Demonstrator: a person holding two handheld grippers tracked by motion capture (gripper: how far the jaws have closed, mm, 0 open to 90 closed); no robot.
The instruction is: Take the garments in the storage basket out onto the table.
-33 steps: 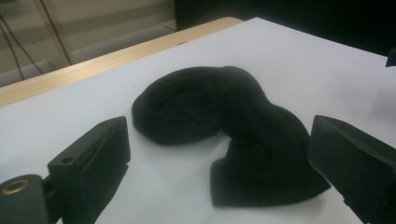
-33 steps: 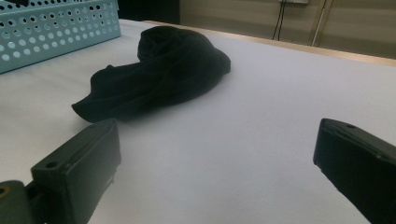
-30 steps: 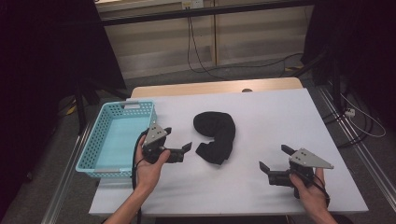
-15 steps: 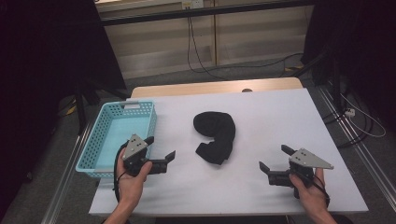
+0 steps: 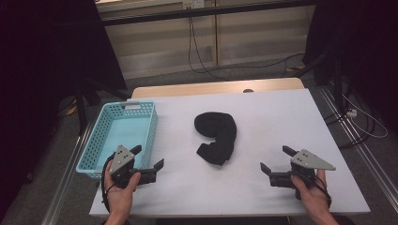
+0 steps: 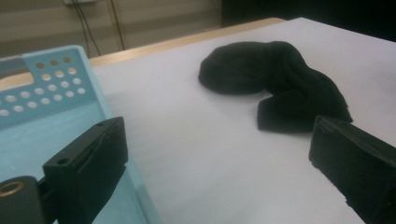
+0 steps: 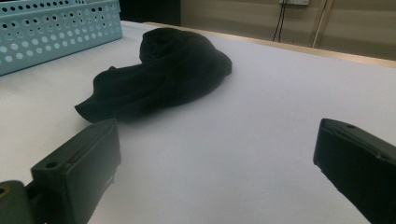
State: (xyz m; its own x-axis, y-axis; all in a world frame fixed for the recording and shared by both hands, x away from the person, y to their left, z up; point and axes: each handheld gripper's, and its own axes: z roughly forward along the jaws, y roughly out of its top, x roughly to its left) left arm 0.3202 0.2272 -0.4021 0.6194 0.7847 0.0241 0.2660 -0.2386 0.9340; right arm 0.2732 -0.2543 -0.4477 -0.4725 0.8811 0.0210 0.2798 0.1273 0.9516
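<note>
Nearest, the left gripper [image 5: 149, 158] and right gripper [image 5: 278, 161] hover low, jaws spread and empty, left and right of the cloth [image 5: 216, 136]. The cloth lies bunched mid-table [image 5: 281, 112]. The basket [image 5: 94, 145] sits left of the cloth, well apart.

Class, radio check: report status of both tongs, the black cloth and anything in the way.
Left tongs open, beside the blue basket. Right tongs open, near the table's front edge. Black cloth crumpled mid-table, untouched. Nothing between tongs and cloth.
</note>
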